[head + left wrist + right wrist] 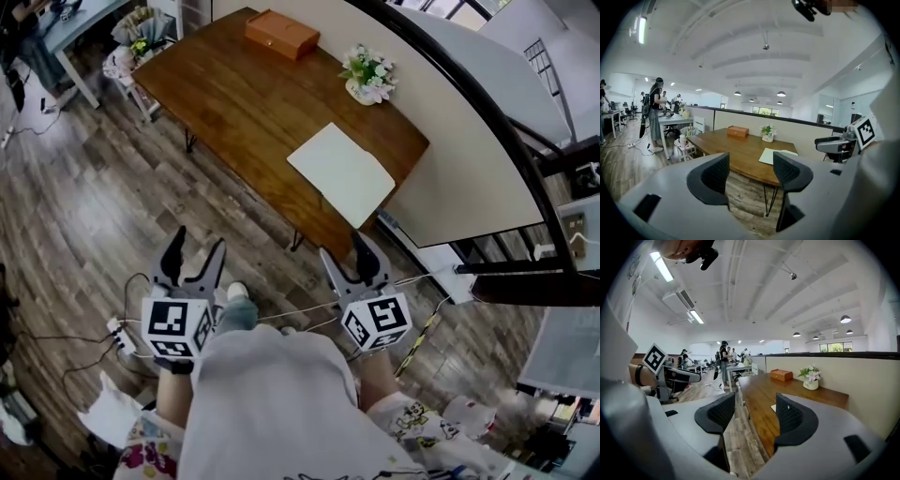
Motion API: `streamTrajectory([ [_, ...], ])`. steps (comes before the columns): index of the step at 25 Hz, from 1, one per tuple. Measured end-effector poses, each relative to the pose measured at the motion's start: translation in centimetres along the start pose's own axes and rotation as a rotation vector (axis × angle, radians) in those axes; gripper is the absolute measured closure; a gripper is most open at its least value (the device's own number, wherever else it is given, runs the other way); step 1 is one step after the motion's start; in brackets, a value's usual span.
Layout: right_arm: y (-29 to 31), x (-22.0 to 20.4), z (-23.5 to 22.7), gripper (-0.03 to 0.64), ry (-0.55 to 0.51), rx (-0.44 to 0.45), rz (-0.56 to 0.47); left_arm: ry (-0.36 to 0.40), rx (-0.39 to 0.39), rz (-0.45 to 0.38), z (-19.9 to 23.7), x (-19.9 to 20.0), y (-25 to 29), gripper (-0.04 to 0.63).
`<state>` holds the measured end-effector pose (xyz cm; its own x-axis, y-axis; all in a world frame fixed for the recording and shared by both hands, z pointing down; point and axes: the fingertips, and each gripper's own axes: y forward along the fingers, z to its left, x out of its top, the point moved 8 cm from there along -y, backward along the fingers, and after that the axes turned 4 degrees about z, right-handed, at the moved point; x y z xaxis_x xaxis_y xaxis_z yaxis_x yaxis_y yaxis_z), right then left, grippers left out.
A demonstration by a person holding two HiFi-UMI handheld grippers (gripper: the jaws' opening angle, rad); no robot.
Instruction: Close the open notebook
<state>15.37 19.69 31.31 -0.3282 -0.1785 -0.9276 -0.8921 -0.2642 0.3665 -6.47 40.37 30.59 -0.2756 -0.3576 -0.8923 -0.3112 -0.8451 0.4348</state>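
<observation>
The left gripper [199, 240] and right gripper [344, 246] both have jaws wide apart, empty and touching nothing, short of the bench [244, 94]. The pale notebook [340, 173] lies flat by the bench's near corner, long axis roughly along the bench's length. It seems to be open, though the head view is too distant to be sure.

A wooden bench [253, 103] stood on grey plank flooring [75, 234] beside a cream partition wall [450, 141]. Ceiling lamps [781, 94] lit the open office.
</observation>
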Motion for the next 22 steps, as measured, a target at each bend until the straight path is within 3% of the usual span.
streamTrajectory([
  [10, 4.2, 0.8, 1.6, 0.373, 0.039, -0.092, 0.007, 0.007, -0.018, 0.014, 6.7, 0.5, 1.5, 0.319],
  [22, 6.7, 0.7, 0.9, 0.360, 0.061, -0.136, 0.051, -0.018, -0.042, 0.044, 8.9, 0.1, 4.2, 0.309],
])
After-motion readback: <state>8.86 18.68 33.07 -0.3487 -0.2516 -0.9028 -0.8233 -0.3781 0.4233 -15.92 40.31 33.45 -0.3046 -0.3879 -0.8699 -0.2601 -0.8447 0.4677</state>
